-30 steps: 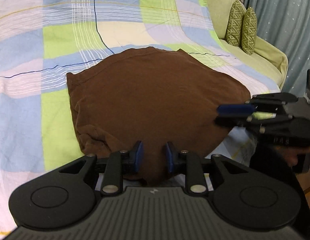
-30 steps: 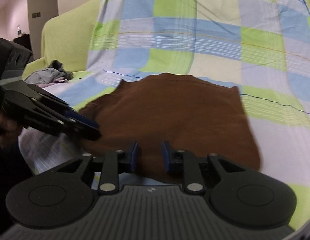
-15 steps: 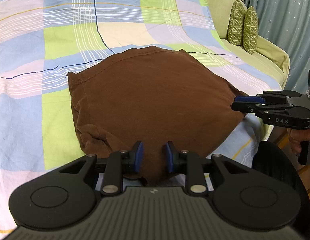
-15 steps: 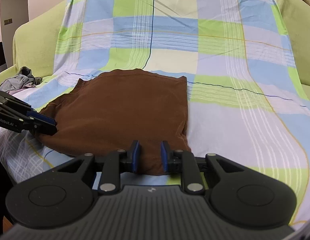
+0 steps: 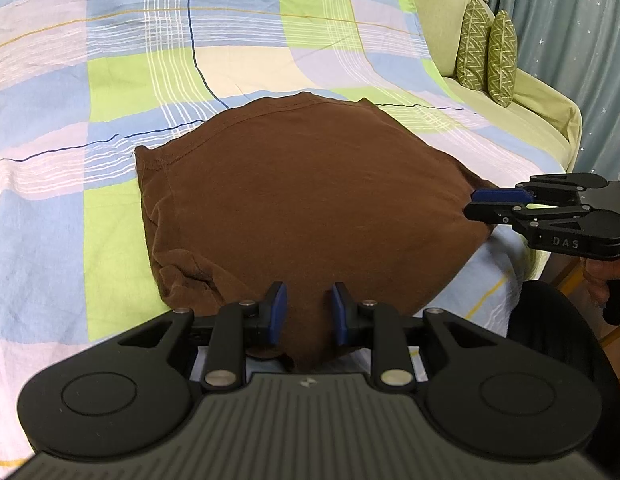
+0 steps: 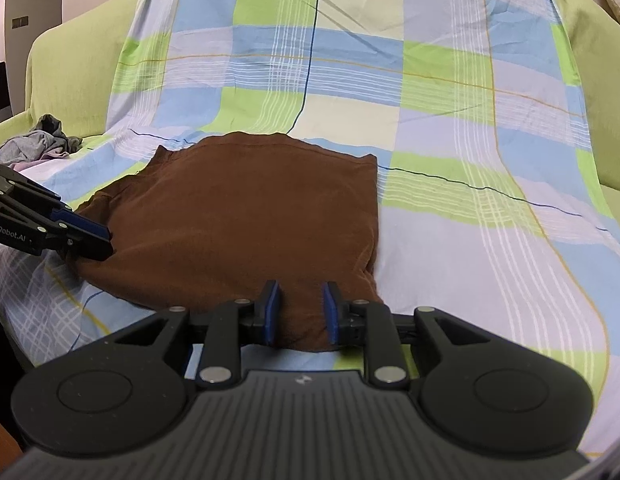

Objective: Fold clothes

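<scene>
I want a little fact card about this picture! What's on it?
clothing: brown cotton garment, lying partly folded
under it: blue, green and lilac checked sheet
left gripper: near edge of garment between its blue pads
right gripper: at the garment's other near corner, fabric between pads
nearby: two green patterned cushions; grey crumpled clothes

I see a plain brown shirt [image 5: 310,200] on a sheet [image 5: 110,80] checked in blue, green, lilac and cream. The sofa [image 6: 70,72] is lime; two cushions [image 5: 485,56] show green zigzags. The claws' pads [image 5: 278,312] are blue.
</scene>
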